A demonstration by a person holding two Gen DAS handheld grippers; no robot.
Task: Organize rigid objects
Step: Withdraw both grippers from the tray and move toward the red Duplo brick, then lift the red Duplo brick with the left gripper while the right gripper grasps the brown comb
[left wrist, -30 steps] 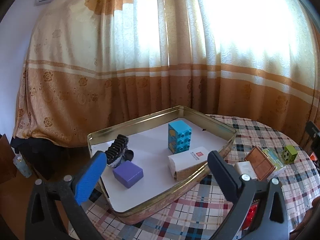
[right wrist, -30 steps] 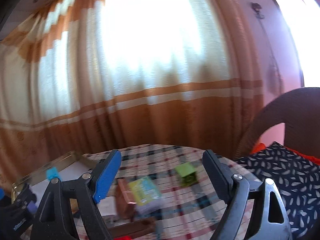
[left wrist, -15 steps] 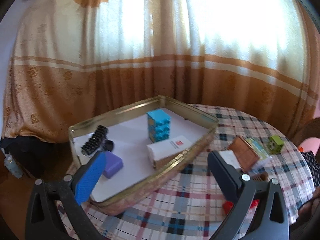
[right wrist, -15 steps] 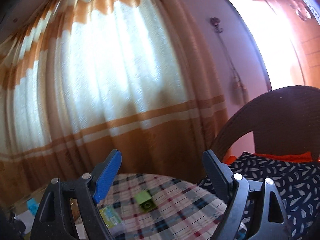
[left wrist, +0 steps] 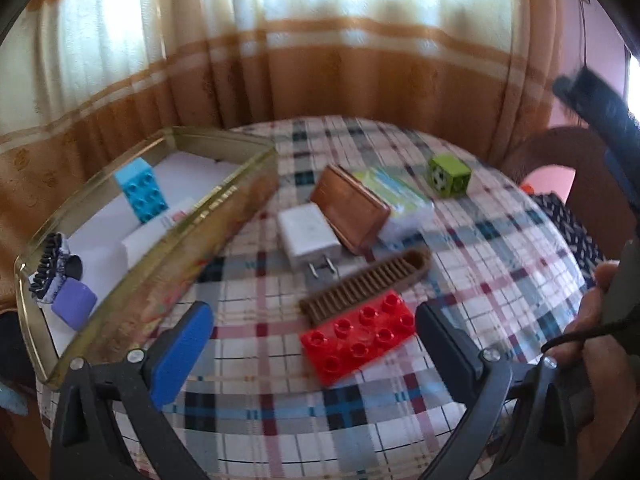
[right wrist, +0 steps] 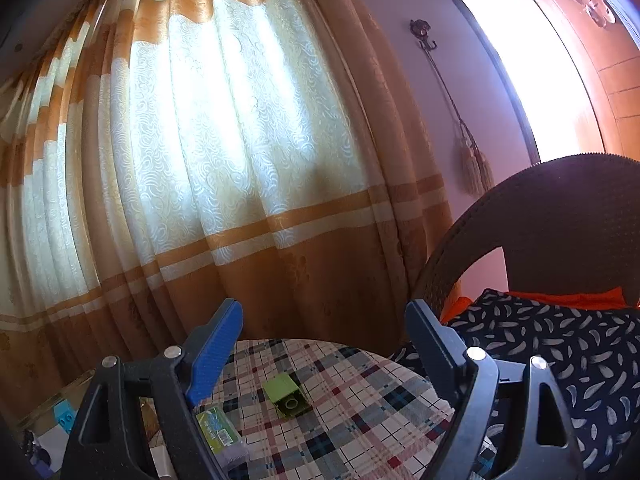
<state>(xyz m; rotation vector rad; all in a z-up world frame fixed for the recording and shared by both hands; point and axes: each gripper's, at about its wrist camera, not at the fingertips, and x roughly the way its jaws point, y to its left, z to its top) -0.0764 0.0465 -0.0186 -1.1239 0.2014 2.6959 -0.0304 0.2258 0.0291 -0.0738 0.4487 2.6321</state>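
Logging what we see, clock directions per view:
left gripper: jaws wide apart, nothing between the pads; we hang over the table pointing down at the loose pieces.
right gripper: jaws wide apart, empty; we point nearly level at the curtain, table edge low in that view.
red brick: flat on the checked tablecloth, studs up, at 6 o'clock in the left view, in the gap between our left fingers but not touched.
brown comb: just beside the red brick on its 12 o'clock side; touching or not, we cannot tell.
white charger: prongs toward us, 12 o'clock of the comb.
brown box: tilted, leaning over a pale green-and-white packet.
green cube: alone at 1 o'clock, well apart from the rest.
gold tin tray: 9 to 10 o'clock, holds a blue brick standing on end, a white box, a purple block, a black toothed piece.
hand: 3 o'clock edge, wrapped on a dark handle.
chair: 3 o'clock in the right view, patterned cushion on it.
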